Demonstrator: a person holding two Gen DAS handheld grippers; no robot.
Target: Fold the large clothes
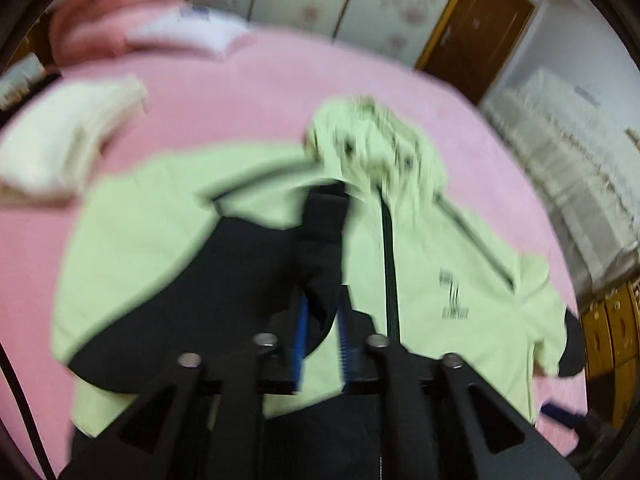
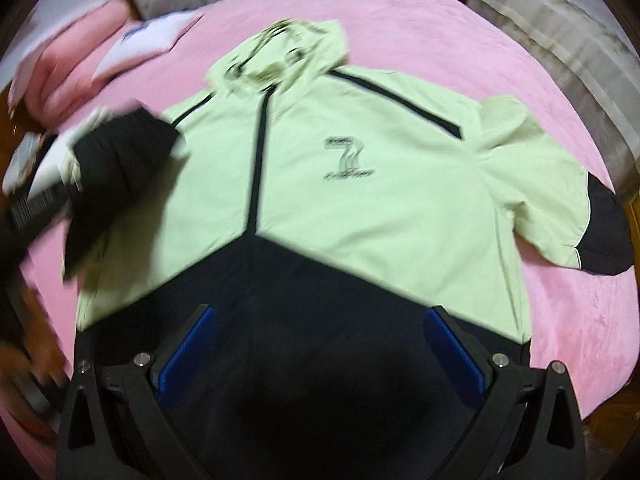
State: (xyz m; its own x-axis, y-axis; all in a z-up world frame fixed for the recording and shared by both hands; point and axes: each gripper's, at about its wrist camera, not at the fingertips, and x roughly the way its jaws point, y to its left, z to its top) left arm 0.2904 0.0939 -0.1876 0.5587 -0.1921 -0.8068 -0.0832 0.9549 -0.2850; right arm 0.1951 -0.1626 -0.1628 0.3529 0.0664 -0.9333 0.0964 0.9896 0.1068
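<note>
Jacket (image 2: 360,184) lies face-up on the pink bed (image 2: 560,320), centre frame. Left tongs (image 1: 322,276) pinch its black sleeve cuff (image 1: 324,232), lifted over the chest; right tongs (image 2: 320,340) hang spread above the hem. Risk: slick cuff slipping free mid-fold, leaving the sleeve bunched.

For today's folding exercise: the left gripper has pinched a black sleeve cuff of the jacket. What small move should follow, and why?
Probably carry the cuff held by the left gripper across the jacket chest and lay it down: that sleeve is lifted, the right gripper hovers open, and the other sleeve lies spread.
</note>
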